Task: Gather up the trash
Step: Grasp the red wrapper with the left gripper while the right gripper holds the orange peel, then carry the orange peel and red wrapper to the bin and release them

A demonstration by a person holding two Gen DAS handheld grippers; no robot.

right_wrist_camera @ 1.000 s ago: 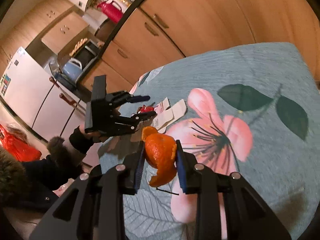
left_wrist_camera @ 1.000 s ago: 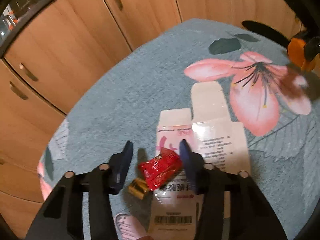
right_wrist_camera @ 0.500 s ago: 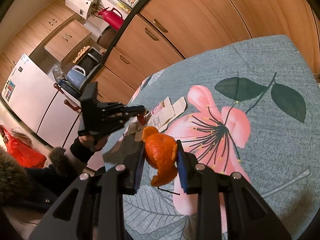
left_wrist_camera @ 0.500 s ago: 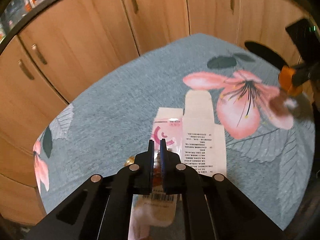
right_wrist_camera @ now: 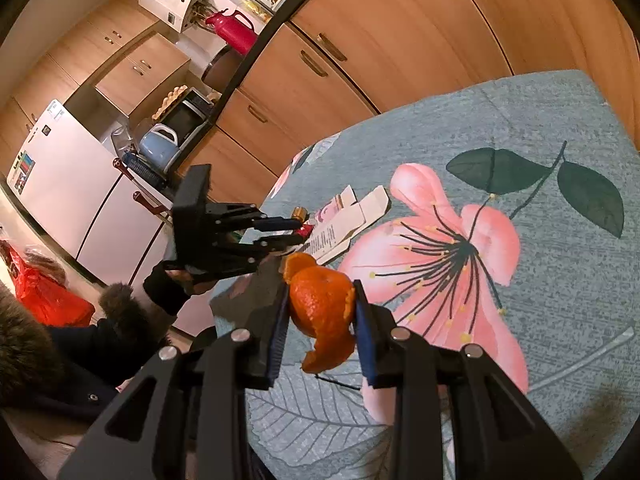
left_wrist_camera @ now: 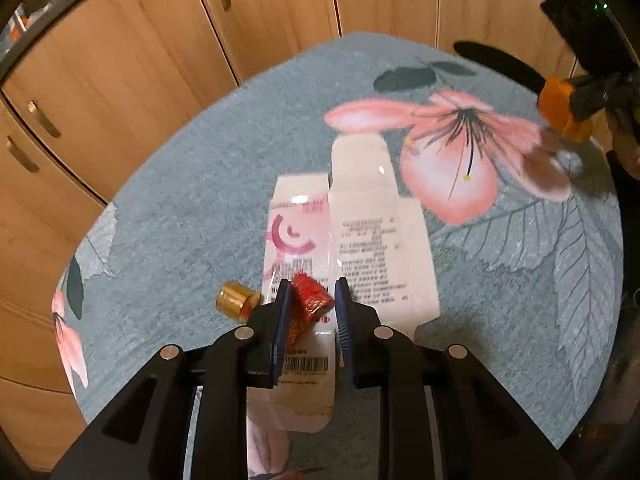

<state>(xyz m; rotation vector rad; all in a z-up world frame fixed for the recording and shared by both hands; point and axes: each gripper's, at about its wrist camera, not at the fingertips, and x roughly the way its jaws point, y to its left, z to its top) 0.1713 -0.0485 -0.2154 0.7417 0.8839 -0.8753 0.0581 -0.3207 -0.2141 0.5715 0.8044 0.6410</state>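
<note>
A crumpled red wrapper (left_wrist_camera: pixel 312 304) lies on a flattened white carton (left_wrist_camera: pixel 368 240) on the blue floral tablecloth (left_wrist_camera: pixel 200 200). My left gripper (left_wrist_camera: pixel 311 288) points down over it. Its jaws are opening, and the wrapper still fills the gap and touches both pads. A gold wrapper (left_wrist_camera: pixel 236 302) lies just left of the left finger. My right gripper (right_wrist_camera: pixel 320 292) is shut on a curl of orange peel (right_wrist_camera: pixel 324 312), held above the cloth near the table's right edge. The right wrist view shows the left gripper (right_wrist_camera: pixel 300 231) from the side, with the red wrapper (right_wrist_camera: pixel 306 231) at its tips.
Wooden cabinet doors (left_wrist_camera: pixel 140 60) run behind the table's far edge. A person's dark sleeve with a fur cuff (right_wrist_camera: pixel 120 312) holds the left gripper off the table's left side. A red bag (right_wrist_camera: pixel 48 300) lies on the floor beyond, near a white fridge (right_wrist_camera: pixel 60 184).
The left jaws closed around the red wrapper, squeezed it thin, and now stand wider with it between them. The left hand shifted slightly over the carton. The right gripper kept still with the peel.
</note>
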